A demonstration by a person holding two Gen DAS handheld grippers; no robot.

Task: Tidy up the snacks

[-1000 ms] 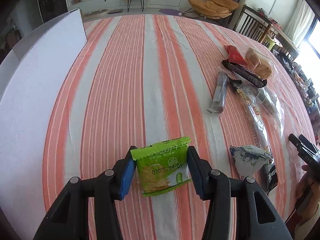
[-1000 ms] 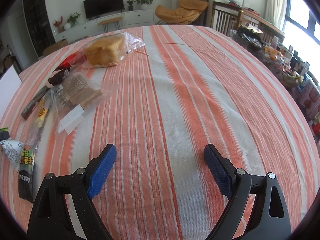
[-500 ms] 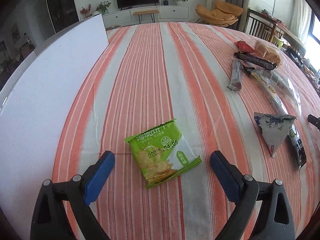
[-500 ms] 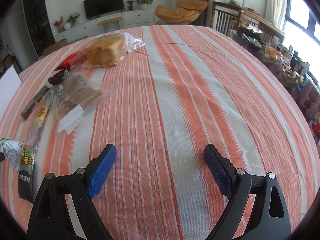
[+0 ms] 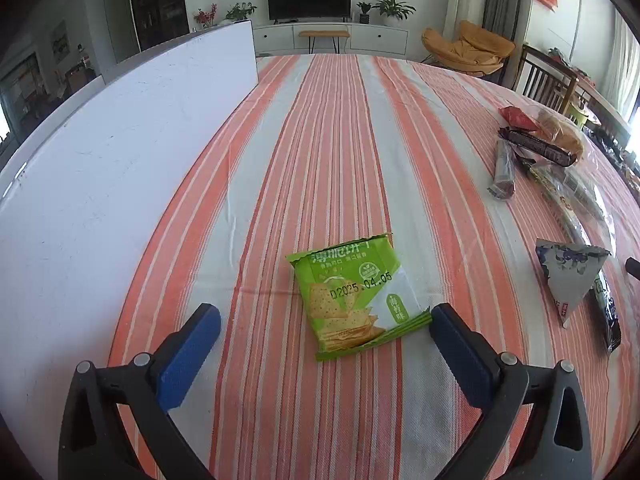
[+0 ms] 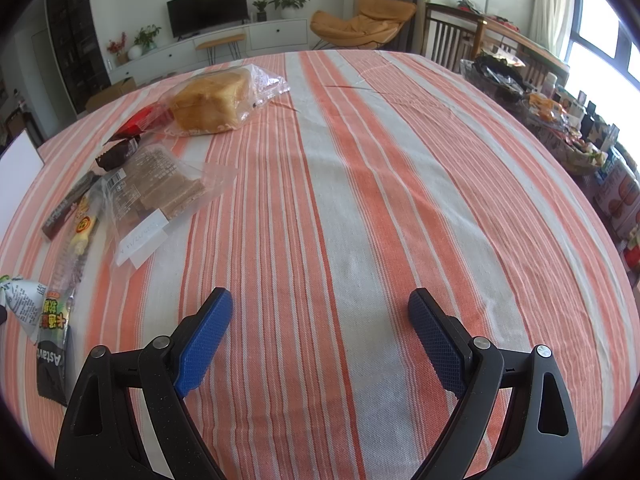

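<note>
Now my left gripper [image 5: 325,334] has let go: its jaws have just been opening and stand as wide as they go, with the green cracker pack [image 5: 352,296] lying flat on the striped counter [image 5: 320,140] between them, touched by neither pad, though its lower right corner is just beside the right pad. A second ago I had it pinched; it has been set down, so I judge this snack placed, alone on its patch of cloth beside the white board [image 5: 120,160] at the left. The pack lies slightly askew: its long axis runs away from me and leans a little left, the crimped top edge pointing toward the far end of the counter and the bottom seam nearest me. The rest of the snacks, among them a triangular pouch [image 5: 568,276] and bagged bread [image 6: 212,100], lie well apart to the right. My right gripper [image 6: 320,320] hangs wide open over bare cloth, holding nothing.
</note>
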